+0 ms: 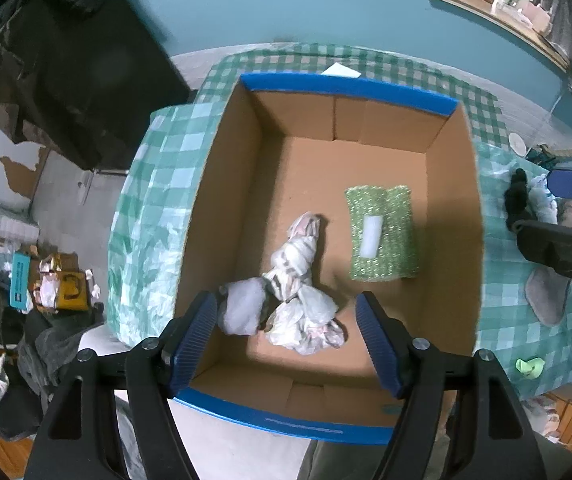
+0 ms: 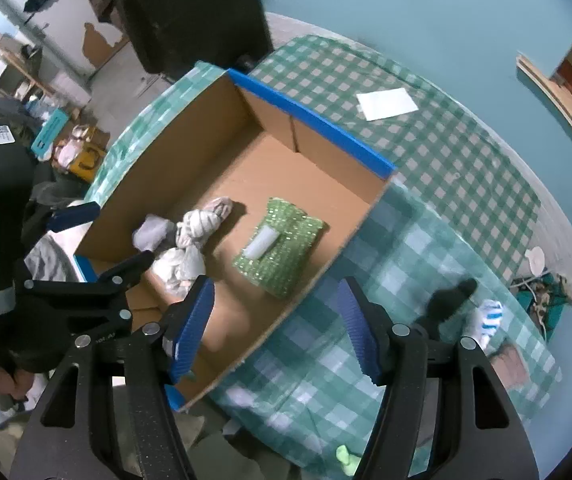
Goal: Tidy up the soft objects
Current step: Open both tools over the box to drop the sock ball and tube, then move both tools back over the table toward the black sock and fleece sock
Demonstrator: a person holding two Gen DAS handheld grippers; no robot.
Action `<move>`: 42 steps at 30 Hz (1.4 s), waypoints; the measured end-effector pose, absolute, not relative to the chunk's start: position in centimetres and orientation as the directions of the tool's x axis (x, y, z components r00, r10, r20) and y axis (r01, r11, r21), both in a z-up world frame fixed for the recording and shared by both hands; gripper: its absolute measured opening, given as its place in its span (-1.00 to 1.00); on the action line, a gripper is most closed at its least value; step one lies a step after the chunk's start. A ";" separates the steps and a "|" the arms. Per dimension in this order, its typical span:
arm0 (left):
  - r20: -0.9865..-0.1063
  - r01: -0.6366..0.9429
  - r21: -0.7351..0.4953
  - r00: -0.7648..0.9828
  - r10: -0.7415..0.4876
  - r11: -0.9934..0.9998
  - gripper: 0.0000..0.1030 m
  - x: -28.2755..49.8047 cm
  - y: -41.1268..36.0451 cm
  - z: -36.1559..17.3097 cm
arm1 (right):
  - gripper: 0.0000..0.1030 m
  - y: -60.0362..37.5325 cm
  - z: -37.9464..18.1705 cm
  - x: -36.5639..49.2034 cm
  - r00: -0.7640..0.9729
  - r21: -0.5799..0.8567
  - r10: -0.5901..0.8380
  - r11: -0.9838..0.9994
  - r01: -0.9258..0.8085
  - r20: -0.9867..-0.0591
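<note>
A cardboard box point(image 1: 226, 168) with blue-edged flaps stands on the green checked tablecloth; it also shows in the right wrist view point(image 2: 190, 128). Inside lie a knotted white cloth bundle point(image 1: 294, 264), a pale rolled sock point(image 1: 242, 308) and a green sparkly tissue pouch point(image 1: 382, 232). My left gripper point(image 1: 286, 336) is open and empty above the box's near end. My right gripper point(image 2: 274, 324) is open and empty over the box's right wall. A black sock point(image 2: 446, 300) and a blue-striped white sock point(image 2: 486, 318) lie on the cloth to its right.
A grey sock point(image 1: 546, 296) and a small light-green item point(image 1: 530, 366) lie on the tablecloth right of the box. A white paper point(image 2: 386, 104) lies at the table's far side. A dark cabinet point(image 1: 70, 76) stands at left, with clutter on the floor.
</note>
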State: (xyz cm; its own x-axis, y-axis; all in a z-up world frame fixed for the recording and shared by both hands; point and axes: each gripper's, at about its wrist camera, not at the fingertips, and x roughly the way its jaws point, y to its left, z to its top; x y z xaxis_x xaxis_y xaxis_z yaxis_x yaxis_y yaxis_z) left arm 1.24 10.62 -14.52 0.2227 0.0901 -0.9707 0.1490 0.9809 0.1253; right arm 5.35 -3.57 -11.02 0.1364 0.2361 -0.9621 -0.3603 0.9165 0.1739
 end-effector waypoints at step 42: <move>-0.968 0.487 0.124 0.251 -0.002 0.865 0.55 0.3 -6.1 -12.7 | 0.32 -25.5 -11.9 -3.2 0.156 0.130 0.110 0.983 0.127 -0.982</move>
State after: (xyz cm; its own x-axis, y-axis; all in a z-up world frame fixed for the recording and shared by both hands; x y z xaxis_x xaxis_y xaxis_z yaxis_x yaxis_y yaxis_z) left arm 0.25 -6.11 -12.71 0.2514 -0.0024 -0.9679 0.4865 0.8648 0.1242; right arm -3.25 -25.45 -11.95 0.1565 0.1098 -0.9816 0.1270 0.9833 0.1302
